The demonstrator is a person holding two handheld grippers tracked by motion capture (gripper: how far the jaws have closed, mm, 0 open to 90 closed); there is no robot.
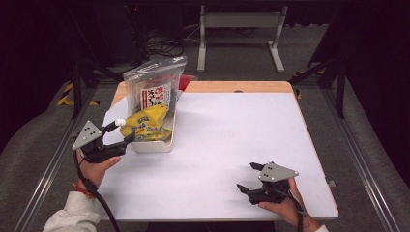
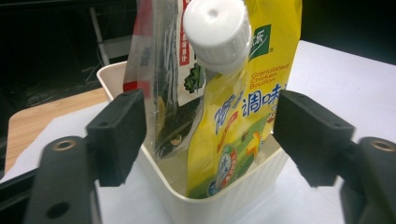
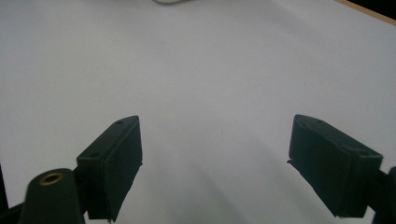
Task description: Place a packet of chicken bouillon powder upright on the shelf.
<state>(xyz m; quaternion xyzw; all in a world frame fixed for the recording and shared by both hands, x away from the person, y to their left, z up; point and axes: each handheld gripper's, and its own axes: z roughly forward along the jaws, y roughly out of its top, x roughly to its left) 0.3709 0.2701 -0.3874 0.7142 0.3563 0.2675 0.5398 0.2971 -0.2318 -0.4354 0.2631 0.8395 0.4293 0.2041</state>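
on the white table (image 1: 232, 145) the yellow bouillon pouch (image 1: 145, 124) is left leaning in the cream bin (image 1: 153, 145), both left gripper (image 1: 121, 131) and right gripper (image 1: 249, 176) held wide open and empty, so it could easily be tipped out if nudged.

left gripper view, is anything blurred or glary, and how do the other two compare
Left gripper view: white cap soft and washed out, yellow pouch print readable, background dark. High view: table bright and evenly lit, surroundings dim. Right gripper view: pads dark and soft-edged with faint shadows on the tabletop.
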